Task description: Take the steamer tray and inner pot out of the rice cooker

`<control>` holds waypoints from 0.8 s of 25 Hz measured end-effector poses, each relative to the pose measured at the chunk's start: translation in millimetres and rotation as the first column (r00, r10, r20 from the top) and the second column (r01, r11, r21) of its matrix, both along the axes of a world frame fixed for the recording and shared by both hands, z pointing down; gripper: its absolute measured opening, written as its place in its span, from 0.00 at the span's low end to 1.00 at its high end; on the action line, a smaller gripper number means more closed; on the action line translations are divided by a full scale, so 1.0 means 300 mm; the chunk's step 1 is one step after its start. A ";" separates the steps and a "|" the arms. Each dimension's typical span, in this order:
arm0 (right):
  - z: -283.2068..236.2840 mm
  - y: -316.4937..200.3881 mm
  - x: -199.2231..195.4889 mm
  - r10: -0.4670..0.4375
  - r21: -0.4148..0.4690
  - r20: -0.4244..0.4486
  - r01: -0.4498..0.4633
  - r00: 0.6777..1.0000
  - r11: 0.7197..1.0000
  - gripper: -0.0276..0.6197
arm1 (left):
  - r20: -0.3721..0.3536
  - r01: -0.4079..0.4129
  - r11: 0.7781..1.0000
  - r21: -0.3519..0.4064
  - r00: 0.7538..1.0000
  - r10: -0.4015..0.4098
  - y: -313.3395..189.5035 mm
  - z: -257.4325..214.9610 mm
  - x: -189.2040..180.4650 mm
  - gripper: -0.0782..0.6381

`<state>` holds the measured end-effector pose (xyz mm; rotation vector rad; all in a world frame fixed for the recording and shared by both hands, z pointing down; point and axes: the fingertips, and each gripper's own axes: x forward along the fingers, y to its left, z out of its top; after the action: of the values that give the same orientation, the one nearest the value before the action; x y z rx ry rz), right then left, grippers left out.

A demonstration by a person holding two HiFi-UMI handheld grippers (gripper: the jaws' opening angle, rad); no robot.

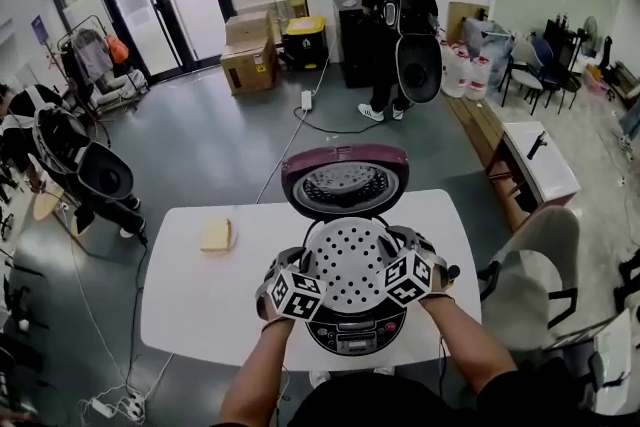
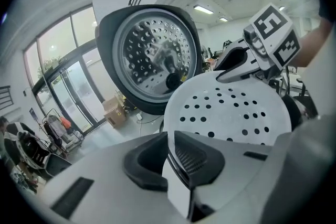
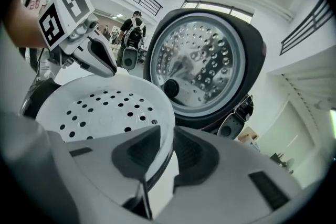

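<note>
The white perforated steamer tray (image 1: 350, 260) hangs just above the open rice cooker (image 1: 355, 333) on the white table (image 1: 200, 305). My left gripper (image 1: 303, 265) is shut on the tray's left rim, and my right gripper (image 1: 396, 245) is shut on its right rim. In the left gripper view the rim of the tray (image 2: 231, 107) runs between the pads of the left gripper (image 2: 170, 139). The right gripper view shows the tray (image 3: 105, 107) pinched the same way by the right gripper (image 3: 167, 136). The cooker's lid (image 1: 345, 180) stands open behind. The tray hides the inner pot.
A yellow block (image 1: 216, 235) lies on the table's left part. A white chair (image 1: 540, 265) stands to the right of the table. A person (image 1: 400, 25) and cardboard boxes (image 1: 250, 55) are far behind, and cables run across the floor.
</note>
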<state>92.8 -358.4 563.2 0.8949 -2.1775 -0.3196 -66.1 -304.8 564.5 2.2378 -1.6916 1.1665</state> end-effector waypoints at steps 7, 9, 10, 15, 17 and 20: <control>-0.163 0.031 -0.064 -0.074 0.053 0.058 0.071 0.996 0.996 0.16 | -0.024 0.083 0.994 0.072 0.996 -0.082 0.059 -0.154 -0.059 0.16; -0.206 0.040 -0.098 -0.099 0.076 0.062 0.095 0.993 0.993 0.16 | -0.040 0.109 0.990 0.091 0.994 -0.106 0.075 -0.184 -0.089 0.16; -0.225 0.044 -0.120 -0.110 0.086 0.063 0.105 0.992 0.991 0.16 | -0.046 0.119 0.988 0.099 0.992 -0.115 0.084 -0.196 -0.108 0.16; -0.290 0.067 -0.282 -0.142 0.118 0.065 0.134 0.988 0.984 0.15 | -0.066 0.149 0.980 0.130 0.988 -0.141 0.126 -0.251 -0.263 0.15; -0.298 0.083 -0.366 -0.147 0.121 0.063 0.139 0.987 0.983 0.15 | -0.069 0.157 0.978 0.137 0.986 -0.149 0.151 -0.261 -0.344 0.15; -0.304 0.110 -0.503 -0.159 0.119 0.061 0.151 0.985 0.981 0.15 | -0.066 0.171 0.975 0.140 0.984 -0.163 0.193 -0.271 -0.474 0.15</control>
<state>-58.3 -325.4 471.9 0.8101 -2.3195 -0.5002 -208.4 -246.9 483.2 2.1324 -1.9570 0.9665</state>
